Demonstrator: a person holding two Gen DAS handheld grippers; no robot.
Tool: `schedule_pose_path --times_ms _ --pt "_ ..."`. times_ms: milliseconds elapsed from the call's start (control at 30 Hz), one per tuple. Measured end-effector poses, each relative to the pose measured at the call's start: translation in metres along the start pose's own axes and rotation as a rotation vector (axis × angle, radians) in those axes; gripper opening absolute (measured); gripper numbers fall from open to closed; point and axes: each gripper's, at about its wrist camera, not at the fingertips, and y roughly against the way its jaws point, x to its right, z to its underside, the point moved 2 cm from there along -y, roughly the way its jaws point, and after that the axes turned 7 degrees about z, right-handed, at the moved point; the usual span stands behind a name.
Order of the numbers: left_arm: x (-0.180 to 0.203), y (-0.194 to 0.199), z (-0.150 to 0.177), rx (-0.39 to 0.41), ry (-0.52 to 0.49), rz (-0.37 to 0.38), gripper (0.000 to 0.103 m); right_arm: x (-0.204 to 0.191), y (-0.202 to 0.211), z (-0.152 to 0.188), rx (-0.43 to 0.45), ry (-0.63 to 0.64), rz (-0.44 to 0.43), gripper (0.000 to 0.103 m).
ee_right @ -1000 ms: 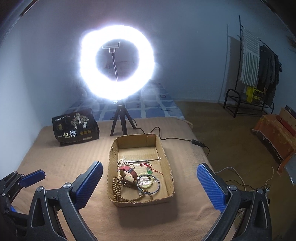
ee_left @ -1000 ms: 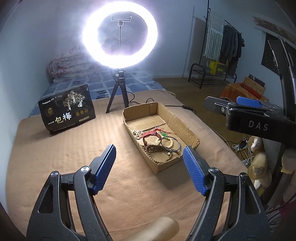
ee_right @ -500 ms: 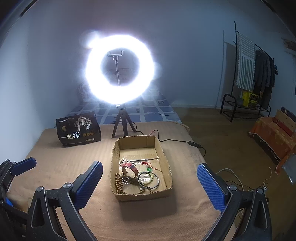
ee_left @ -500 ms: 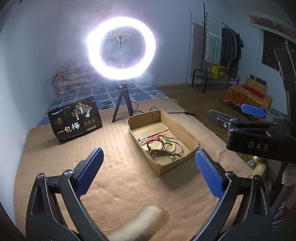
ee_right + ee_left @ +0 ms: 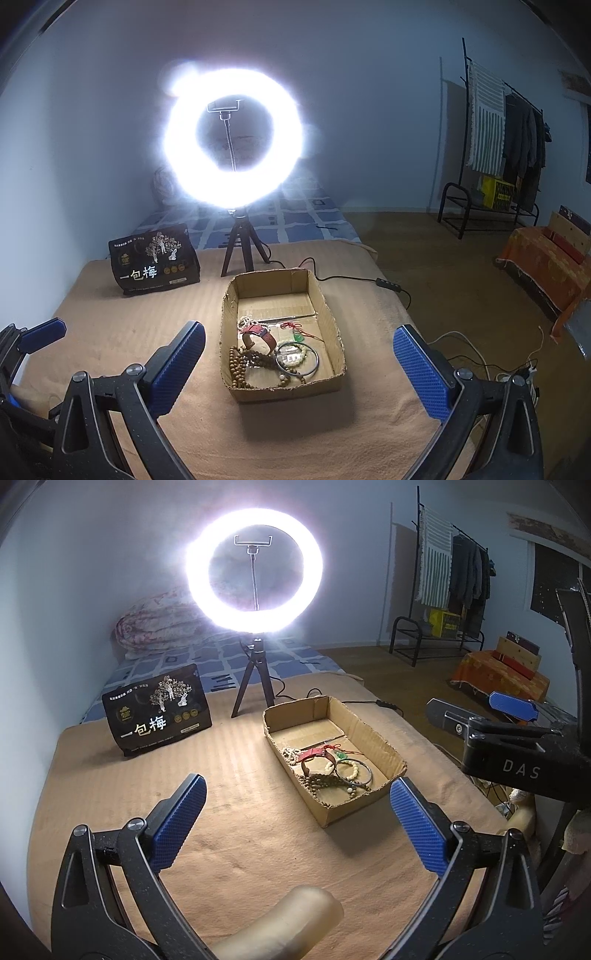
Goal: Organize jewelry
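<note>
1. Left gripper (image 5: 295,823): jaws have just been opening, now wide, nothing between them.
2. Right gripper (image 5: 295,369): jaws wide, empty.
3. Jewelry (image 5: 273,354) lies tangled in the box (image 5: 332,321).
4. Risk: lifting one bracelet may drag the beads (image 5: 240,365) along.

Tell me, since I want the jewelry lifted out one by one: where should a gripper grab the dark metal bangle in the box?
Grip the dark bangle on its rim, probably from above with the right gripper: it lies flat over the beads, and the cardboard box walls block a sideways approach.
</note>
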Motion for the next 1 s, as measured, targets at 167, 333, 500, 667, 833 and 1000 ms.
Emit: schedule_pose_path --times_ms 167,333,500,667,833,1000 --pt "-0.0002 -0.0002 0.0000 0.002 0.002 0.001 0.102 -0.0006 0.0000 0.0000 0.003 0.001 0.001 0.103" --pt "-0.0010 -0.0004 0.0000 0.000 0.001 0.000 0.102 -0.0011 -0.0011 0.0014 0.001 -0.001 0.004 0.103" --pt "-0.0005 -0.0001 0.0000 0.001 0.000 -0.001 0.102 -0.0018 -0.0014 0.0023 0.001 0.002 0.005 0.103" --pt "0.0003 -0.0003 -0.0001 0.000 0.001 -0.002 0.102 -0.0016 -0.0009 0.0024 0.000 0.000 0.004 0.103" --pt "-0.0012 -0.0004 -0.0003 -0.002 -0.001 -0.005 0.102 -0.0007 -0.0014 0.0025 -0.003 -0.002 0.001 0.103" --pt "-0.0020 -0.0003 -0.0005 0.000 -0.002 -0.006 0.102 -0.0002 -0.0018 0.0026 0.000 -0.002 0.001 0.103"
